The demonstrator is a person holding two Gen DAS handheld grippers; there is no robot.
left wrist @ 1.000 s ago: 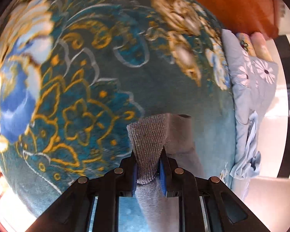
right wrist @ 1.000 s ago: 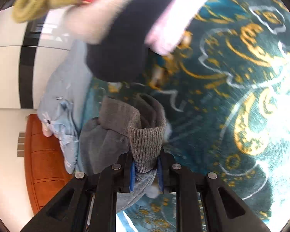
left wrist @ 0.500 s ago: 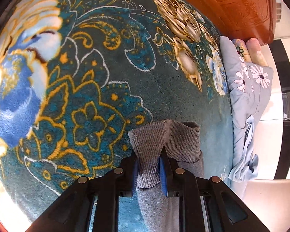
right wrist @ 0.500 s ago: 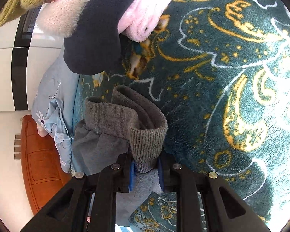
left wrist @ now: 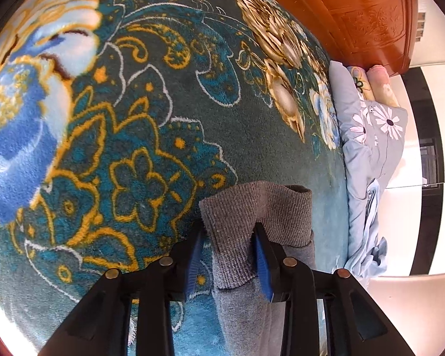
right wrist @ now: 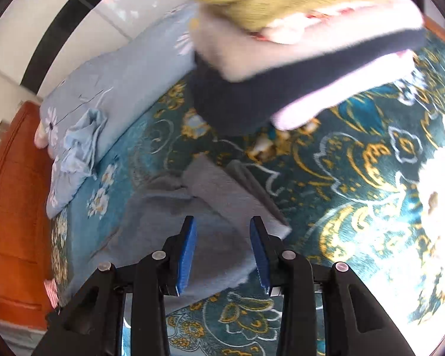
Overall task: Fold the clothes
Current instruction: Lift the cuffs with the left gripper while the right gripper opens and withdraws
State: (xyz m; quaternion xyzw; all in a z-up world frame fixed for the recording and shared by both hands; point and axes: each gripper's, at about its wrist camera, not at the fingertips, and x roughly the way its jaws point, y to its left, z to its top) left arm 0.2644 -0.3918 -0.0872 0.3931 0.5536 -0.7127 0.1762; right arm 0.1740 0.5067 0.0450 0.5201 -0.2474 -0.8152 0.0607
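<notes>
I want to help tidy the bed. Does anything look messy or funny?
Nothing looks broken or spilled. The grey garment lies rumpled on the patterned blanket, not flat. Behind it, the stack of folded clothes looks uneven, though that view is blurred. Both tongs, left and right, are open.

Stacked clothes (right wrist: 305, 47), apparently, block beyond the sweater (right wrist: 210, 207).

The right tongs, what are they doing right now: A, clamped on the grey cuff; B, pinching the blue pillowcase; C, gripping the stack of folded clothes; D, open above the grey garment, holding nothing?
D: the right tongs stand open, blue pads apart, with the grey garment lying flat on the blanket beneath.
</notes>
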